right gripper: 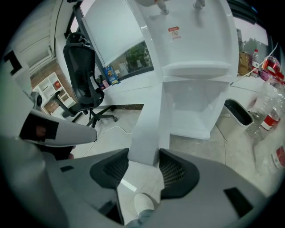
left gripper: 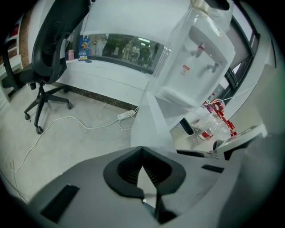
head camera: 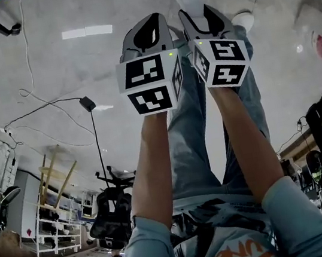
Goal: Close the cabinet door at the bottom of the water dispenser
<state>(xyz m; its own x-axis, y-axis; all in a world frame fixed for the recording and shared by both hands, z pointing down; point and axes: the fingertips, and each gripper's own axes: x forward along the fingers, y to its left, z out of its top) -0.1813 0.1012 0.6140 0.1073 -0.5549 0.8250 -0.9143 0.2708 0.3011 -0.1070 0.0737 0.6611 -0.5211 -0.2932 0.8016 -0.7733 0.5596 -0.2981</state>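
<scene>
Pale grey floor is running under an office room, with the white water dispenser standing tall at its far side and facing the person. Its bottom compartment is still gaping, because the cabinet door is swinging out towards the camera, hinged at the compartment's left side and showing its free edge end-on. A black office chair is sitting well off to the left of the dispenser, clear of the door's arc. Both arms are reaching forward side by side, so each tool is meeting that free edge. The right gripper is straddling the edge, with its jaws spread wide and the pads seemingly lying against both faces of the panel. This looks like a hold meant for steering the door home. The left gripper is keeping its jaws pressed together with nothing between them, its tip sitting just beside the door's near edge. It is probably serving as a blunt pusher, not a clamp. Clear bottles are lying on the floor to the dispenser's right, and a power strip is trailing its cable near the wall. Neither is blocking the swing.
</scene>
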